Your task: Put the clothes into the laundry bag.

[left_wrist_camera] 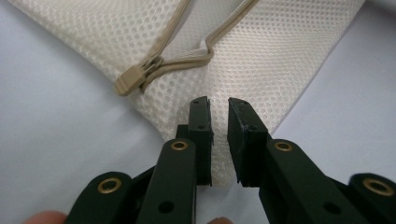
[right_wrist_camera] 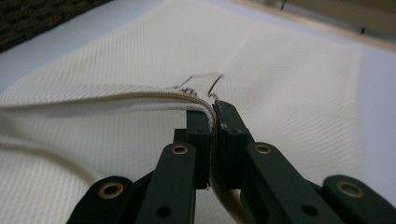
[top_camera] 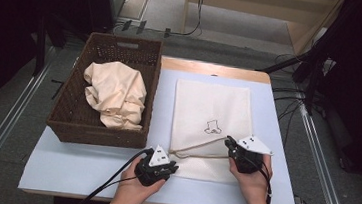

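A cream mesh laundry bag (top_camera: pixel 213 110) lies flat on the pale blue table (top_camera: pixel 77 167), with a small dark print on it. Its tan zipper (top_camera: pixel 199 150) runs along the near end and stands partly unzipped. My left gripper (top_camera: pixel 173 167) is at the bag's near left corner. In the left gripper view its jaws (left_wrist_camera: pixel 218 105) pinch a fold of mesh (left_wrist_camera: pixel 261 51), just below the zipper pull (left_wrist_camera: pixel 133 79). My right gripper (top_camera: pixel 229 142) is shut on the upper zipper edge (right_wrist_camera: pixel 140 95) and holds that edge lifted off the lower layer (right_wrist_camera: pixel 214 109).
A dark wicker basket (top_camera: pixel 100 137) stands at the table's left, holding a crumpled cream cloth (top_camera: pixel 117 93). The table's wooden far edge (top_camera: pixel 212 67) lies beyond the bag. Cables and stands crowd the floor at the right.
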